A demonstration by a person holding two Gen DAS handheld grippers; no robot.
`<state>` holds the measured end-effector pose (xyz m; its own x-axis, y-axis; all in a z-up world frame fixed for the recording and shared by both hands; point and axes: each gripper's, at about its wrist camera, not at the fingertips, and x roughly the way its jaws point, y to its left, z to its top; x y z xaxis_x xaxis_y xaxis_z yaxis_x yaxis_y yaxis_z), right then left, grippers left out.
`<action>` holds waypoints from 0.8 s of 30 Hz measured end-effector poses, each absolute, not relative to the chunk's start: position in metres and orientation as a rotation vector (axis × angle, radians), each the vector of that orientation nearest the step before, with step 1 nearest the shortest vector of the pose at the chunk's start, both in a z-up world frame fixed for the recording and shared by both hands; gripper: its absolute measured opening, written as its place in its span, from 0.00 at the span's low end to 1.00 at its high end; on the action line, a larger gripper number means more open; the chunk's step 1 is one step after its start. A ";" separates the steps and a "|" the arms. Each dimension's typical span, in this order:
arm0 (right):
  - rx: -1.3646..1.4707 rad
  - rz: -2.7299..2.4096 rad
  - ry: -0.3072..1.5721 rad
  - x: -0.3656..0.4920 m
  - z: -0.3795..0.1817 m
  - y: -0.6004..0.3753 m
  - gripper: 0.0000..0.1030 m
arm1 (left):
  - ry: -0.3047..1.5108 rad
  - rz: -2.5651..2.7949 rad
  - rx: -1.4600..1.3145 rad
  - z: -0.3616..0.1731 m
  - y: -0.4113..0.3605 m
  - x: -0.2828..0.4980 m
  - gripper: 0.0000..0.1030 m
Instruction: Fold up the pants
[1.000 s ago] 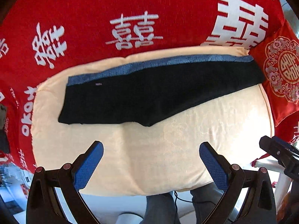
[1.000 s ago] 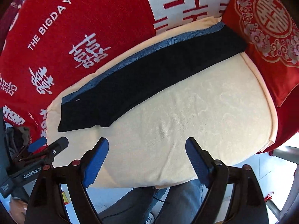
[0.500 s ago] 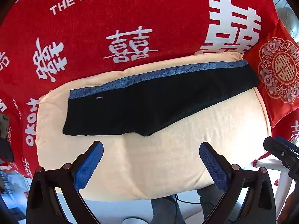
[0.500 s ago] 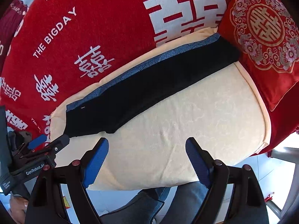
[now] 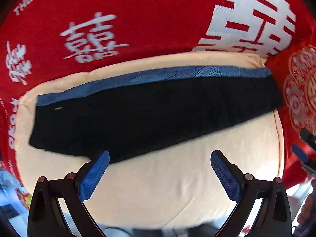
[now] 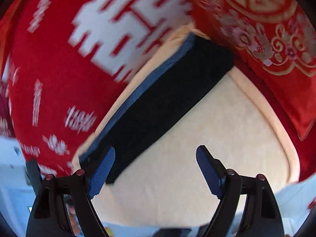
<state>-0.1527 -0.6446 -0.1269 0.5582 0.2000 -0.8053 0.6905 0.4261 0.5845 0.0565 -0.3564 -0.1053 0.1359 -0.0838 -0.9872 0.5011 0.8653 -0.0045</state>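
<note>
Our left gripper (image 5: pixel 159 158) hangs over the cream cushion (image 5: pixel 177 187), its blue pads (image 5: pixel 92 177) spread wide with nothing between them. The black pants (image 5: pixel 148 114) lie flat on that cushion, folded lengthwise, a blue patterned strip (image 5: pixel 158 75) along their 12 o'clock edge; the wider end points to 9 o'clock, the narrow end to 3 o'clock, against a red embroidered pillow (image 5: pixel 302 90). Our right gripper (image 6: pixel 156 154) also stands wide and empty above the cushion (image 6: pixel 217 128), its 9 o'clock pad (image 6: pixel 100 175) overlapping the pants (image 6: pixel 167 92) in view, though we cannot tell if it touches them. A red blanket (image 5: pixel 138 19) with white characters lies at 12 o'clock.
</note>
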 end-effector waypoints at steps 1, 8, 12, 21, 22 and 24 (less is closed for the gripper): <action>1.136 -0.384 0.968 -0.152 -0.137 -0.656 0.77 | 1.370 -0.436 0.358 -0.113 -0.368 0.058 1.00; 1.206 -0.408 0.916 -0.138 -0.218 -0.723 0.50 | 1.289 -0.414 0.337 -0.168 -0.445 0.070 1.00; 1.227 -0.406 0.852 -0.146 -0.238 -0.728 0.50 | 1.258 -0.433 0.375 -0.201 -0.468 0.072 1.00; 1.202 -0.370 0.612 -0.121 -0.257 -0.739 0.50 | 1.248 -0.469 0.357 -0.230 -0.463 0.070 1.00; 1.207 -0.377 0.607 -0.117 -0.256 -0.740 0.49 | 1.254 -0.477 0.365 -0.230 -0.463 0.072 1.00; 1.242 -0.391 0.628 -0.111 -0.253 -0.744 0.12 | 1.261 -0.505 0.364 -0.220 -0.462 0.075 0.70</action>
